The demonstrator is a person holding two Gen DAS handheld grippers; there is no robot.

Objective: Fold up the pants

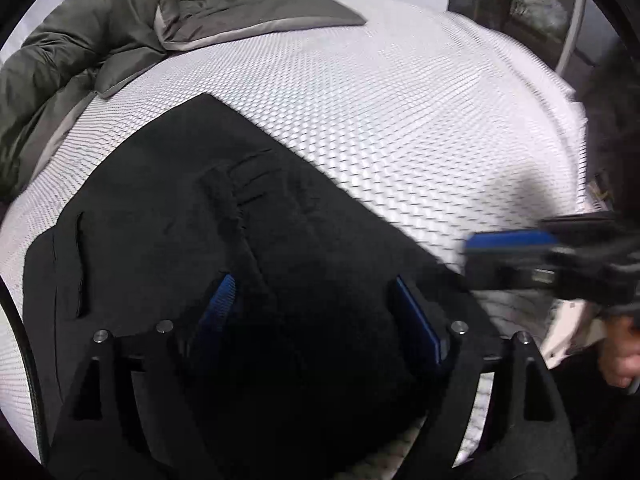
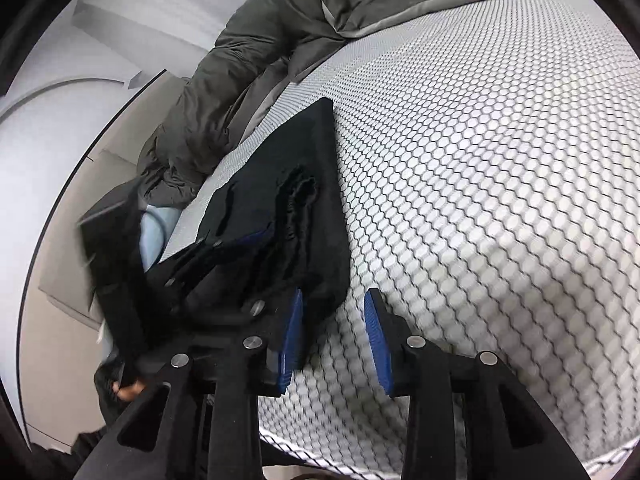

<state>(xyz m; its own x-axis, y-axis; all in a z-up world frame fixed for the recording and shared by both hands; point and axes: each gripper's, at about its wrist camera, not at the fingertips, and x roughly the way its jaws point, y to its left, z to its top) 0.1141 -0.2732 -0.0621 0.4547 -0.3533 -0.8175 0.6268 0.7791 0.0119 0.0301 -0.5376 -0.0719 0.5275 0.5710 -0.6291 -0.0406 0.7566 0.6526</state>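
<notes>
The black pants (image 1: 180, 208) lie folded into a flat dark shape on the white honeycomb-patterned mattress (image 1: 380, 100). My left gripper (image 1: 316, 312) stands wide over their near part, and a hump of black cloth lies loose between its blue pads (image 1: 416, 320). Seen from the right wrist, the pants (image 2: 312, 168) taper to a near corner just ahead of my right gripper (image 2: 334, 340). Its jaws are open, with only bare mattress between them. The left gripper (image 2: 240, 244) rests on the pants' left side. In the left wrist view, the right gripper (image 1: 500, 248) is blurred at the right.
A rumpled grey-green duvet (image 1: 80, 60) is heaped along the far left of the mattress and shows as a duvet (image 2: 248, 60) in the right wrist view too. The mattress edge (image 1: 572, 152) drops off at the right. A person's hand (image 1: 620, 360) grips the right handle. Beige floor (image 2: 60, 280) lies beside the bed.
</notes>
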